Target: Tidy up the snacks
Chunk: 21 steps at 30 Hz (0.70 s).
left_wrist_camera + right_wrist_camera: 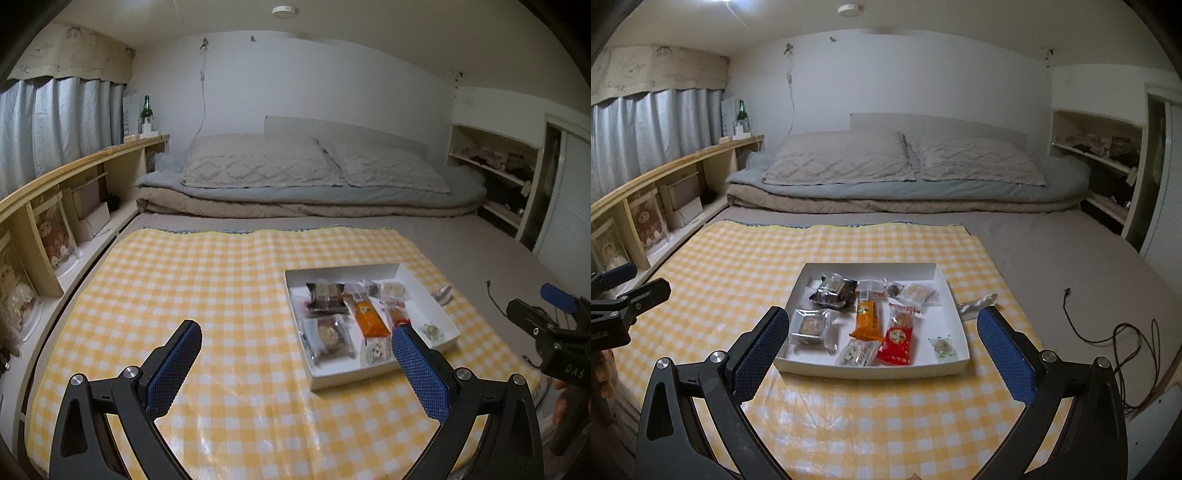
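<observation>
Our left gripper [295,354] has its blue fingers [173,365] spread wide apart, and they grasp nothing. They hang over the yellow checked mat [207,288], and the right finger sits in front of the near right corner of the white box [373,378]. Our right gripper [882,343] is spread wide too, with nothing between its blue fingers [1006,354]. The white box [871,367] lies just past them, in the gap we see between the two.

The snacks are in the white box, lying flat in their wrappers. We see an orange pack [868,318] in the middle, a red pack [897,341] touching it on the right, and a white pack [857,352] at the near wall. A clear tray with a brown cake [810,326] is on the left, and a dark shiny pack [833,291] is behind it. A small green-edged sweet [943,347] sits alone in the near right corner. Two pale small packs lie at the back right.

One silver wrapper [977,303] lies on the mat just beside the right wall of the box, outside it.

The mat is spread on a bed. A black cord [1108,332] lies on the gray sheet, well apart to the right. Two pillows [905,158] are at the far end.
</observation>
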{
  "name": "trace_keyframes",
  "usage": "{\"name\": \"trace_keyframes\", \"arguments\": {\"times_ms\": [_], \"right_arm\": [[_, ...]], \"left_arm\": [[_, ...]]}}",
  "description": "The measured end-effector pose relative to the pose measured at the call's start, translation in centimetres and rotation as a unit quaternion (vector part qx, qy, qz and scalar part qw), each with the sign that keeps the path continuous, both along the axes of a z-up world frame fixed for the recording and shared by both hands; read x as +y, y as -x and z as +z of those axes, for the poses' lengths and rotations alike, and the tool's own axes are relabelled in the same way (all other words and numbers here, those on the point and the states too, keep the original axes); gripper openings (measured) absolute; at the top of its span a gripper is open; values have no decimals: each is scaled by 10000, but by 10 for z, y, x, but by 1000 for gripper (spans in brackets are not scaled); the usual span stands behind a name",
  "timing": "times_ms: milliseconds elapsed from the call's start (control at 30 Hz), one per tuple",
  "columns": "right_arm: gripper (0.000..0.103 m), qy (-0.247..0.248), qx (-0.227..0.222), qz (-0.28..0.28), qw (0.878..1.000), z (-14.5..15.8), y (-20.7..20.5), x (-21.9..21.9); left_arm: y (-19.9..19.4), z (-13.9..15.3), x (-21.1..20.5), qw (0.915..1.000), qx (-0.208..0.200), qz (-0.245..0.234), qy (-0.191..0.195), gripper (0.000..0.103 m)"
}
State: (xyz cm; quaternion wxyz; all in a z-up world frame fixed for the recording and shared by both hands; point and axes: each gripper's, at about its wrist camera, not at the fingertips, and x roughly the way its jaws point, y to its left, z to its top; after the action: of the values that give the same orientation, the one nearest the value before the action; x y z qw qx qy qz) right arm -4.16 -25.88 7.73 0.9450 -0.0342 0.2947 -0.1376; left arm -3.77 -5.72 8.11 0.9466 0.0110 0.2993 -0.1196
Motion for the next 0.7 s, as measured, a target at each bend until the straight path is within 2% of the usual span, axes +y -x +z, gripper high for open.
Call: {"name": "trace_keyframes", "arguments": {"times_ms": [133,700], "right_arm": [[103,-86,-21,-19,10000,-7,12,1],[103,194,-142,-4,9997,-13,32,12]], "left_arm": [[14,-1,4,9999,-99,75,-37,103],[29,-10,5,9996,-54,17,-286,103]]}}
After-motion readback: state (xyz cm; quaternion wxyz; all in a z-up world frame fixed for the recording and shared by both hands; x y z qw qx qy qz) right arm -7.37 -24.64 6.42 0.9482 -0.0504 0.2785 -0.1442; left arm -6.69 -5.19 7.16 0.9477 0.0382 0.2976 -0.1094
